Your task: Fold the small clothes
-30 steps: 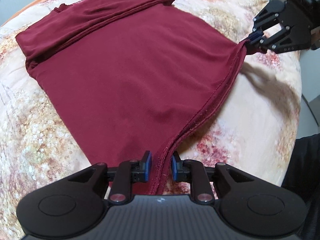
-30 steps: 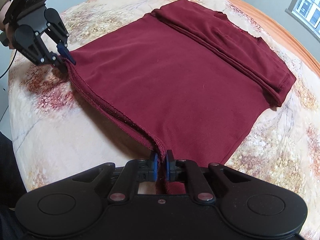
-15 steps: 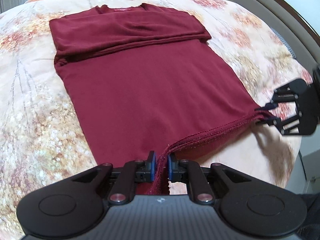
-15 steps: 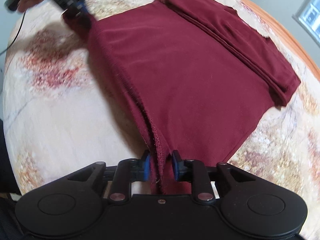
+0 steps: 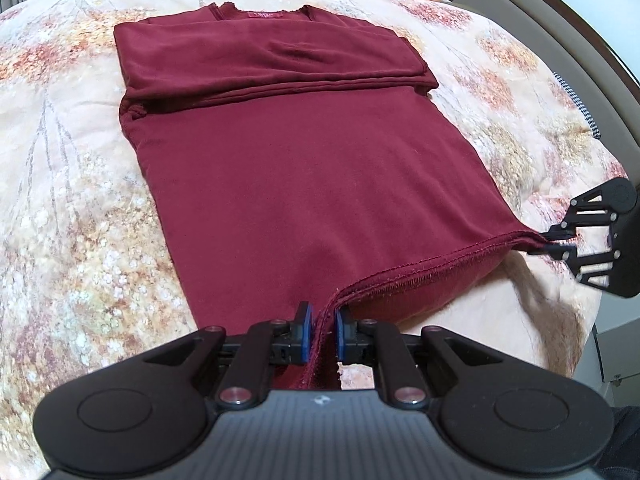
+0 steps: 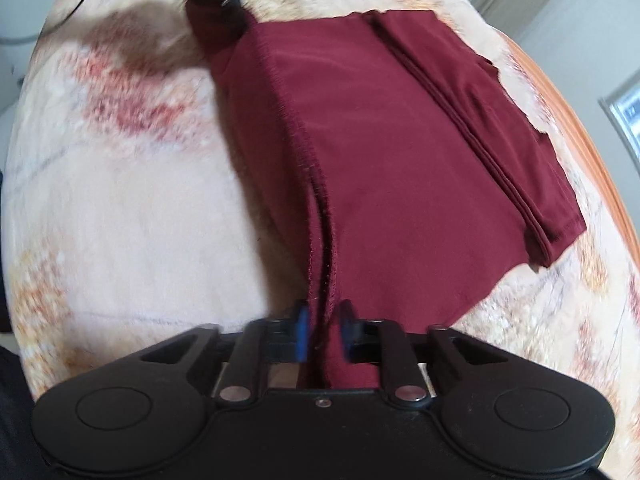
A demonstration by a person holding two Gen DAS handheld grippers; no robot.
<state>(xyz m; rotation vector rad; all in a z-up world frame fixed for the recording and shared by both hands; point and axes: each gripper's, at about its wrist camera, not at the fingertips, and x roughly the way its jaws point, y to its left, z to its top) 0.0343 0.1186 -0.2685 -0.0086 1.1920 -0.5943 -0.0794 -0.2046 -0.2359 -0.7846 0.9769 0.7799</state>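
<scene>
Left gripper (image 5: pixel 320 330): hem corner of shirt (image 5: pixel 312 176) pinched, held low | Right gripper (image 6: pixel 324 332): other hem corner pinched, hem lifted taut between | Shirt: spread on bedspread (image 5: pixel 80 240), collar at far edge, sleeves folded in

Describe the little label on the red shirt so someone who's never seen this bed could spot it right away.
Start from the floral bedspread and the dark red shirt spread across it. Follow the shirt away from the left claw to its far edge, where the sleeves are folded over. The tag sits inside the neckline there, a small brighter red rectangle, the only patch that differs from the maroon cloth.
</scene>
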